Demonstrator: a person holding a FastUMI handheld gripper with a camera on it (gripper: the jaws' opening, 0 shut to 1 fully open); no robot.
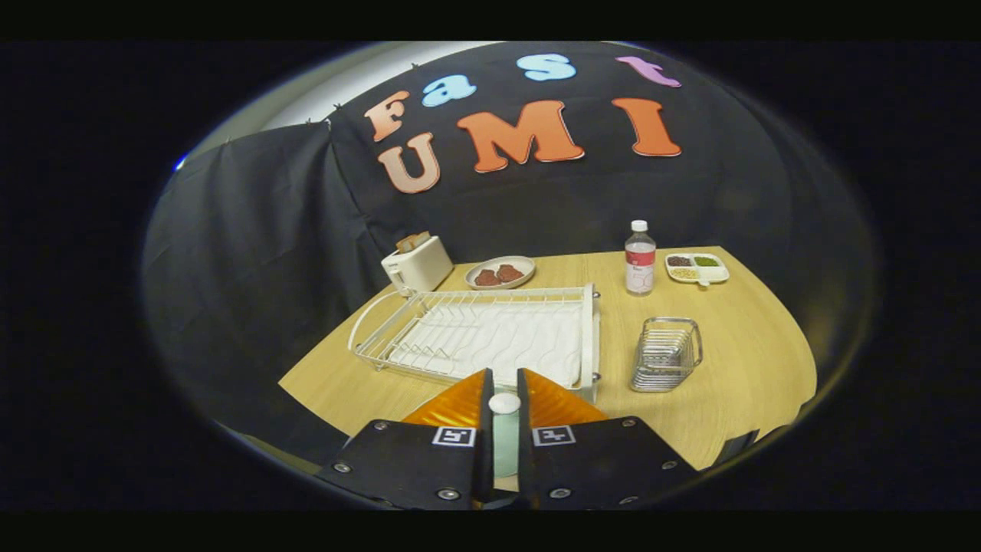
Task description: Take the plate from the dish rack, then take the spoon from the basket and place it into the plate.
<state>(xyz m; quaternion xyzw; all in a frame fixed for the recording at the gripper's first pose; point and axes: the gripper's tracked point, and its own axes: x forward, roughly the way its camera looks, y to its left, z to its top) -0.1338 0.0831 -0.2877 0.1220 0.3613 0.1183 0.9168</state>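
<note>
The one camera rides on the tongs (pixel 504 399), looking forward along the two fingers and slightly down over the counter (pixel 751 360). It sits at the counter's near edge, close to the rack (pixel 490 337), facing the far cloth wall (pixel 253 230).

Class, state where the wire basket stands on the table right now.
In the gripper view, the wire basket stands right of the dish rack, nearer than the bottle and ahead-right of the claw.
</note>
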